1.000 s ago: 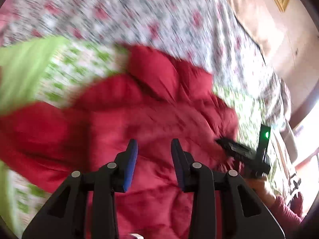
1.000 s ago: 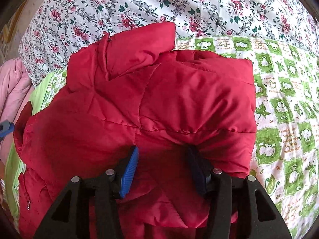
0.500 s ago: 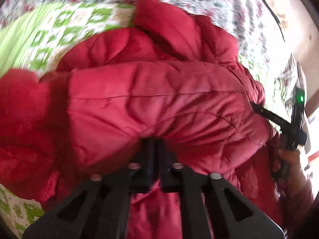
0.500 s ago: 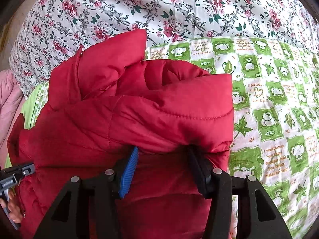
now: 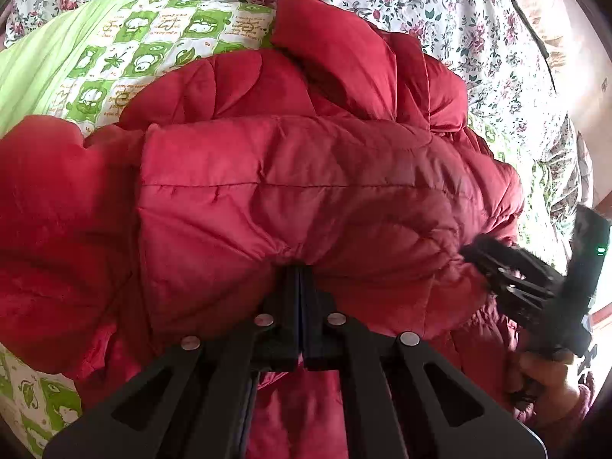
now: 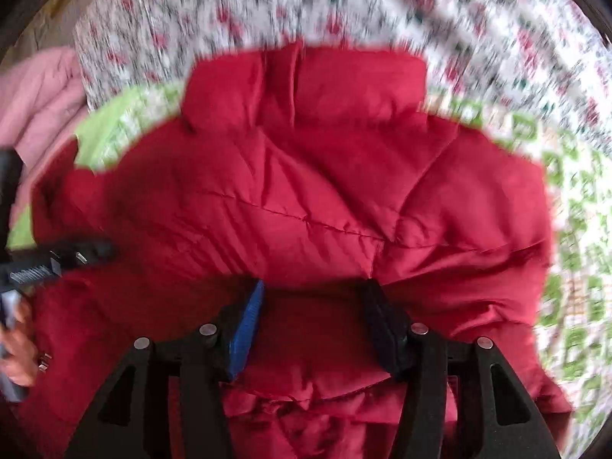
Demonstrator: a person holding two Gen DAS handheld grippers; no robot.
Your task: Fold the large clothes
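While your left gripper (image 5: 300,267) clamps a fold of the red puffer jacket (image 5: 290,187), your right gripper (image 6: 317,306) hangs released above it.

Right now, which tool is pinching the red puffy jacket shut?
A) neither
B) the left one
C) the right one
B: the left tool has its fingers pressed together on a fold of the red puffy jacket, while the right tool is spread wide open.

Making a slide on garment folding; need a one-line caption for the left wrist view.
Left gripper shut on a fold of the red puffer jacket lying on a green patterned quilt.
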